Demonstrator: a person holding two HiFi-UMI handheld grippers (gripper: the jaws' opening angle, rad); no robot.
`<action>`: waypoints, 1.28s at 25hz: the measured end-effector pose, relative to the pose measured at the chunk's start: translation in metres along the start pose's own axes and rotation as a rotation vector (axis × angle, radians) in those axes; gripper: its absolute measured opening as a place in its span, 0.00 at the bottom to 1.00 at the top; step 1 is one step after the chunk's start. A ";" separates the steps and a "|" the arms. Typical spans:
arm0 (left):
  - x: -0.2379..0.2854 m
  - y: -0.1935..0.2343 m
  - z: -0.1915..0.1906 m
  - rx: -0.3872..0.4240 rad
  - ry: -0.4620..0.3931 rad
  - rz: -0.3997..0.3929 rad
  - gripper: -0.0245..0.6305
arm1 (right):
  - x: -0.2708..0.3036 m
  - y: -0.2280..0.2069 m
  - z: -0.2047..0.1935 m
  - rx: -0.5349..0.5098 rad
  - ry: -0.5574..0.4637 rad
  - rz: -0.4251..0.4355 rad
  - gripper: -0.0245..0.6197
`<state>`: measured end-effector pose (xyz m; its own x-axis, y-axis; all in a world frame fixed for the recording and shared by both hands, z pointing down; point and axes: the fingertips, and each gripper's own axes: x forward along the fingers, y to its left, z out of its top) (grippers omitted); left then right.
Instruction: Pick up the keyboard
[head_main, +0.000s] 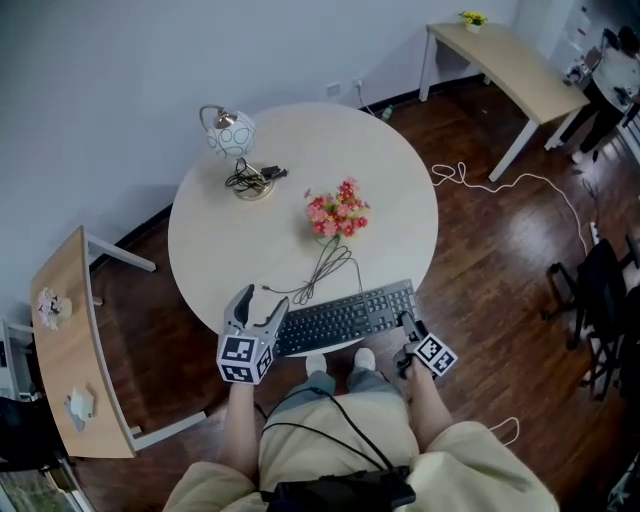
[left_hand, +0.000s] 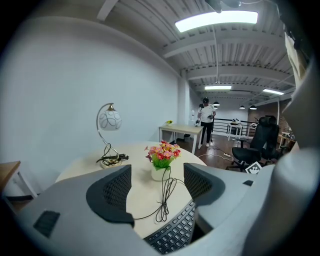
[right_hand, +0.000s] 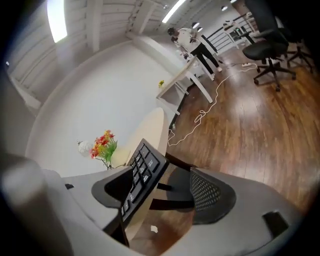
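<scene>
The black keyboard (head_main: 345, 315) lies along the near edge of the round table (head_main: 400, 200), and its cable (head_main: 325, 268) loops toward the flowers. My left gripper (head_main: 260, 303) hovers at the keyboard's left end. In the left gripper view this gripper (left_hand: 157, 187) stands open with nothing between its pads, and the keyboard (left_hand: 175, 234) is just below and ahead. My right gripper (head_main: 408, 324) is at the keyboard's right end. In the right gripper view that gripper (right_hand: 162, 192) is rolled sideways and open, with the keyboard's end (right_hand: 140, 175) between its jaws, close to one pad and clear of the other.
A vase of pink flowers (head_main: 338, 212) stands mid-table, and a lamp (head_main: 232, 140) with its coiled cord stands at the back left. Wooden side tables (head_main: 70, 350) (head_main: 510, 60) flank the round table. A white cable (head_main: 500, 185) runs over the floor. Office chairs (right_hand: 270, 40) and a person (left_hand: 206, 120) are farther off.
</scene>
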<state>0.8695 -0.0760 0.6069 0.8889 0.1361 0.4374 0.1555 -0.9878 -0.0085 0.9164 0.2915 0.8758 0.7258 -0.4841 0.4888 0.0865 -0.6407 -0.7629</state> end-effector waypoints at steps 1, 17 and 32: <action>0.000 0.002 -0.001 0.000 0.002 -0.001 0.52 | 0.004 -0.001 -0.002 0.035 -0.006 0.019 0.60; -0.005 0.018 -0.007 -0.022 0.011 0.008 0.52 | 0.040 0.041 -0.023 0.029 0.111 0.079 0.49; 0.014 0.011 0.010 -0.030 -0.038 -0.049 0.52 | 0.014 0.161 0.033 0.098 -0.027 0.352 0.19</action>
<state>0.8884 -0.0838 0.6039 0.8964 0.1866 0.4021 0.1865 -0.9816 0.0397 0.9628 0.2011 0.7453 0.7400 -0.6485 0.1785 -0.1083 -0.3768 -0.9199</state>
